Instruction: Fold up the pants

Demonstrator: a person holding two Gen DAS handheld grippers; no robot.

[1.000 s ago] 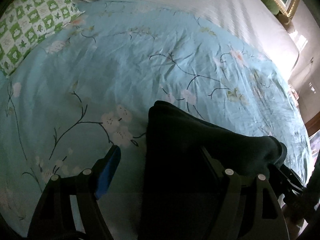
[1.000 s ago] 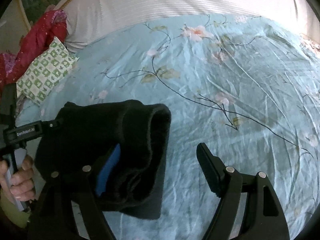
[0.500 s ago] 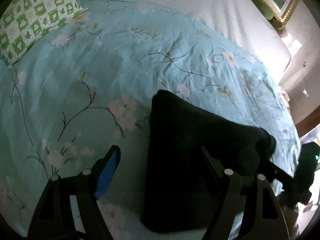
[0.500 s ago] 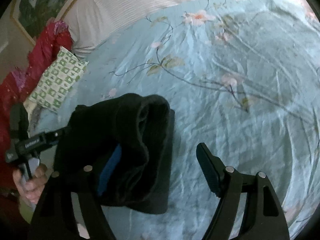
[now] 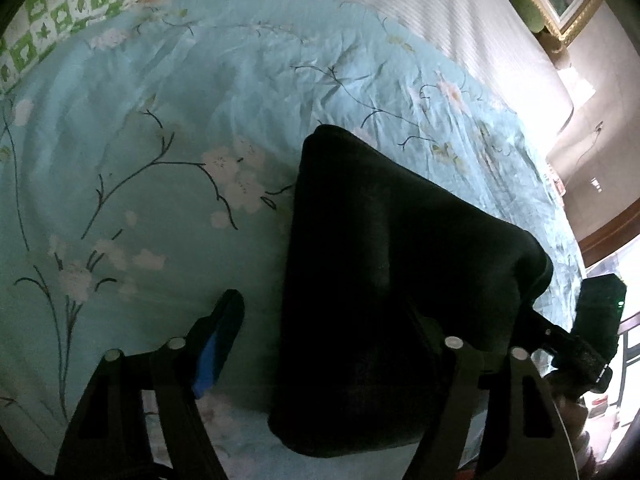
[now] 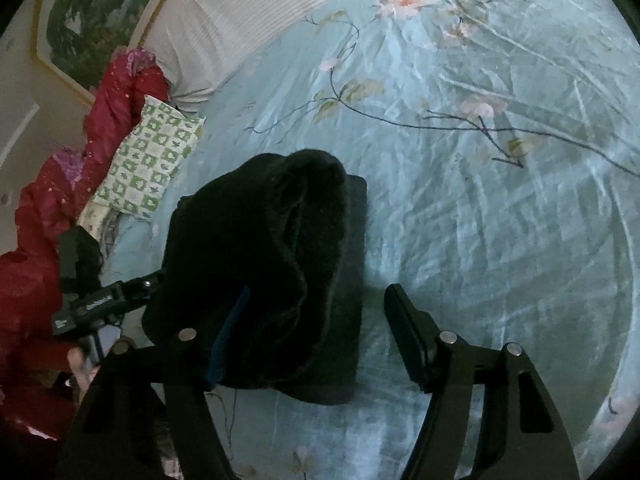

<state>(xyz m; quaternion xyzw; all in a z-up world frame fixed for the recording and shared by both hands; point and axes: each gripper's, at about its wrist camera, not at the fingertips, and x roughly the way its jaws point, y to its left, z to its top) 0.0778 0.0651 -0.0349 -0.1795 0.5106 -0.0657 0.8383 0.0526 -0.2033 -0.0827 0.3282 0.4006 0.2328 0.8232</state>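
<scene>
The black pants (image 5: 380,260), folded into a thick bundle, hang between my two grippers, and their lower edge rests on the blue floral bedspread (image 5: 160,120). My left gripper (image 5: 320,308) has its jaws closing. The fabric is draped over its right finger, while the left finger with the blue pad (image 5: 208,356) stands free. In the right wrist view the pants (image 6: 260,240) cover the left finger of my right gripper (image 6: 316,294), whose jaws are closing too. Its right finger (image 6: 408,332) is bare. No pad presses on the cloth.
A green-and-white checked pillow (image 6: 148,160) and a red quilt (image 6: 36,248) lie at the left of the bed. A white striped sheet (image 5: 460,20) covers the bed's head end. The bed's right edge (image 5: 560,208) drops off beside a wooden frame. A framed picture (image 6: 92,20) hangs on the wall.
Both grippers have sunk toward the bed with the pants, and the bundle's lower edge now lies on the bedspread. Both pairs of jaws have narrowed a little. The right gripper has tilted.
</scene>
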